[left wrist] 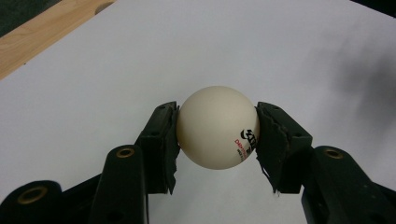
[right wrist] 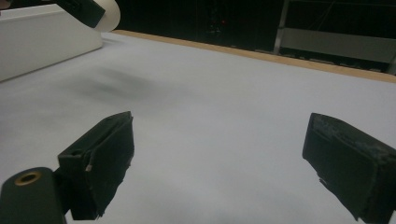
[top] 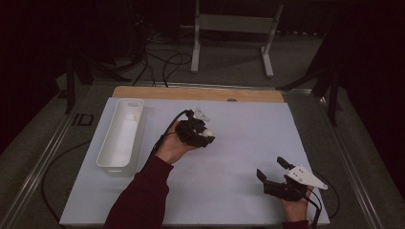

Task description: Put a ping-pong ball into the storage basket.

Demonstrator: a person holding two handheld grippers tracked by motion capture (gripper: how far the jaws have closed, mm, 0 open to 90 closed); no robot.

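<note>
A white table-tennis ball (left wrist: 217, 127) with black and red print sits between the two black jaws of my left gripper (left wrist: 217, 135), whose pads press on both its sides. In the high view that left gripper (top: 206, 135) hangs over the middle of the white board, with the ball (top: 208, 132) pale at its tip. My right gripper (top: 271, 168) rests near the board's front right corner, its jaws wide apart with nothing between them. The right gripper view looks along those spread jaws (right wrist: 219, 154) over bare board, and the ball (right wrist: 108, 14) peeks in at the top left.
A long white bin (top: 116, 157) lies along the left side of the white board (top: 239, 143); its wall (right wrist: 42, 42) appears in the right gripper view. A wooden strip (top: 200, 93) edges the far side. Cables and a metal stand (top: 234, 28) lie on the floor beyond.
</note>
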